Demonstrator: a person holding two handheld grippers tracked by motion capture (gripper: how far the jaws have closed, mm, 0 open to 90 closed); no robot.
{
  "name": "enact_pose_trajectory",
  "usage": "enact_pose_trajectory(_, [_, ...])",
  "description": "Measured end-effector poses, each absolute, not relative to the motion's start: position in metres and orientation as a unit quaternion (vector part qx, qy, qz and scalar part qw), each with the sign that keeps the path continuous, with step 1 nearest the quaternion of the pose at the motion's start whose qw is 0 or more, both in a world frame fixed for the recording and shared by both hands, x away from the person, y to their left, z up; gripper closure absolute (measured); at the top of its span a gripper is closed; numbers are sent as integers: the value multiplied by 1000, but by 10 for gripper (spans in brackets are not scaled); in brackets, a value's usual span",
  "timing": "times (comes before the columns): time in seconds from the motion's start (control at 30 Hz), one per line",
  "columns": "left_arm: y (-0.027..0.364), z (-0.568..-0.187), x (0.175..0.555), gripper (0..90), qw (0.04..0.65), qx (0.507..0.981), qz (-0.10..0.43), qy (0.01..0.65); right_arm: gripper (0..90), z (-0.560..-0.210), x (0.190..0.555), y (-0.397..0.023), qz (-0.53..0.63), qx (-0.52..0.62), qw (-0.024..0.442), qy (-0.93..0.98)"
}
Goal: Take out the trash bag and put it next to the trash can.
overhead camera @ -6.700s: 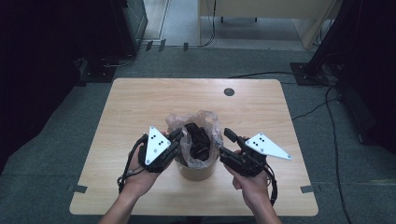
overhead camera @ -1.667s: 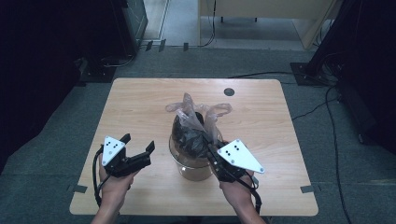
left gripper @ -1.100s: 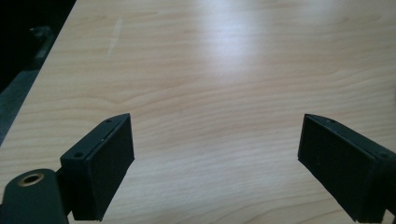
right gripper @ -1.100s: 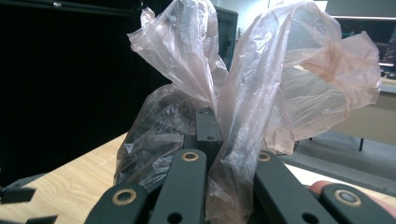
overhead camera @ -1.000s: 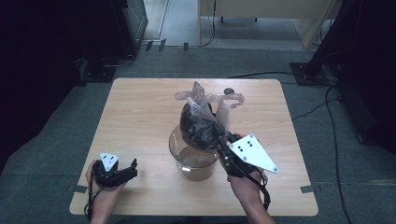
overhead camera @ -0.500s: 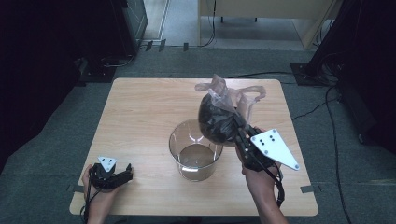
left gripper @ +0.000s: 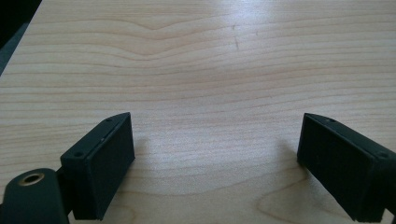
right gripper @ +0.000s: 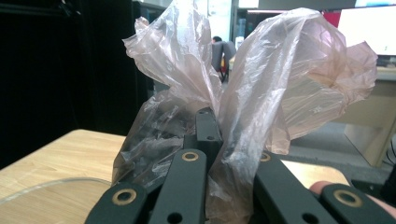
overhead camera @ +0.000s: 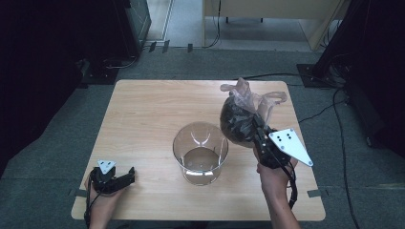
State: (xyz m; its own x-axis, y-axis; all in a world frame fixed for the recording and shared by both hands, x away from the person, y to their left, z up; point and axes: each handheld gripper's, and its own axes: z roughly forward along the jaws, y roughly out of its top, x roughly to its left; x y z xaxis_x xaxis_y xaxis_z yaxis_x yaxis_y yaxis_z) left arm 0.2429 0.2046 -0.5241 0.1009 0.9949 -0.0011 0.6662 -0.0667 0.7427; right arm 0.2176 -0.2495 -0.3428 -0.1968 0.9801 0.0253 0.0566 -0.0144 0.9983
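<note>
High view. Wooden bench (overhead camera: pixel 143 119) on grey carpet. A clear glass bowl (overhead camera: pixel 200 152) stands near the middle of the bench, toward the near edge; nothing clearly visible inside it. To its right, the right gripper (overhead camera: pixel 260 136) holds a thin plastic bag (overhead camera: pixel 241 117) with dark contents, lifted off the bench and beside the bowl, apart from its rim. The bag's loose pinkish top flares toward the far right corner. The right hand (overhead camera: pixel 272 174) comes in from the bottom edge. The left gripper (overhead camera: pixel 122 177) sits low at the near left corner of the bench, held in the left hand (overhead camera: pixel 102 195), well apart from the bowl.

Left gripper view. Jaws spread wide, nothing between them. Bare wood grain of the bench below and ahead.

Right gripper view. Jaws pinching the bag (right gripper: pixel 252 107) at its gathered neck; crumpled translucent film rises in two lobes on either side of them. The bowl's rim (right gripper: pixel 51 186) shows at lower left, with bench wood beyond. A fingertip (right gripper: pixel 320 187) shows at lower right.
</note>
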Motion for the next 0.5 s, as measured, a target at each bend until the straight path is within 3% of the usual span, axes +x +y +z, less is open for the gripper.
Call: enact_pose_trajectory(0.5, [204,-524,243,104,304,682,269,608,898,-382,249,-268,514,517,415,544])
